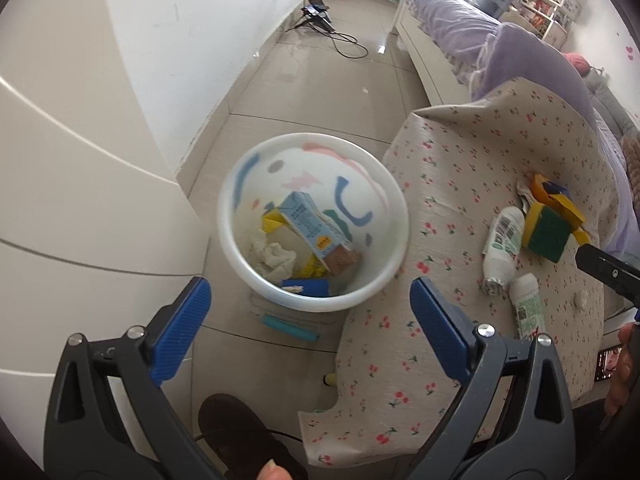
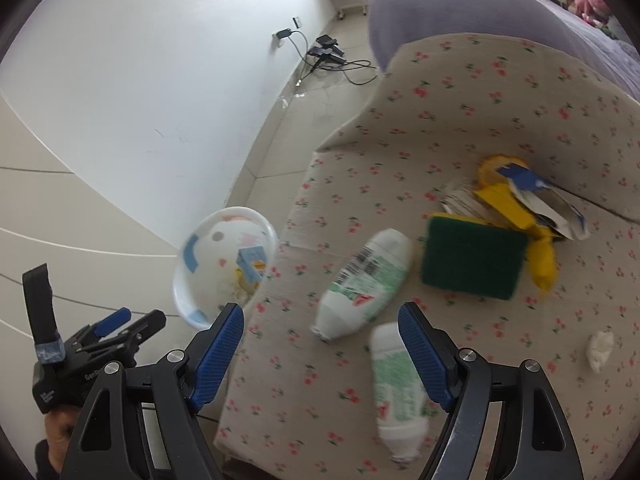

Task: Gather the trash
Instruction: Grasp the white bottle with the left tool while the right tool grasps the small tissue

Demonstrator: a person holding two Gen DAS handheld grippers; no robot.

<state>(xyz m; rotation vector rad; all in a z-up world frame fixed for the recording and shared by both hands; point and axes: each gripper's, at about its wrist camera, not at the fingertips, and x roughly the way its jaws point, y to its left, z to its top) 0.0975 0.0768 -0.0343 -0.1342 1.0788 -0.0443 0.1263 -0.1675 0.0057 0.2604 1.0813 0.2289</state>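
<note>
A white patterned bin (image 1: pixel 316 303) stands on the floor beside a low table under a cherry-print cloth (image 1: pixel 460 160). It holds a blue carton (image 1: pixel 308 228), crumpled tissue and yellow wrappers. On the cloth lie two white bottles (image 2: pixel 368 280) (image 2: pixel 400 392), a green sponge (image 2: pixel 472 260), yellow and blue wrappers (image 2: pixel 520 216) and a small tissue ball (image 2: pixel 600 350). My left gripper (image 1: pixel 312 320) hangs open and empty above the bin's near rim. My right gripper (image 2: pixel 322 354) is open over the cloth, with the nearer bottle just under its right finger.
A teal strip (image 1: pixel 290 326) lies on the tiles by the bin. White cabinet doors (image 1: pixel 60 160) rise at the left. Cables and a charger (image 1: pixel 320 16) sit by the far wall. A bed with purple cover (image 1: pixel 460 20) runs behind the table. A slippered foot (image 1: pixel 240 432) stands below.
</note>
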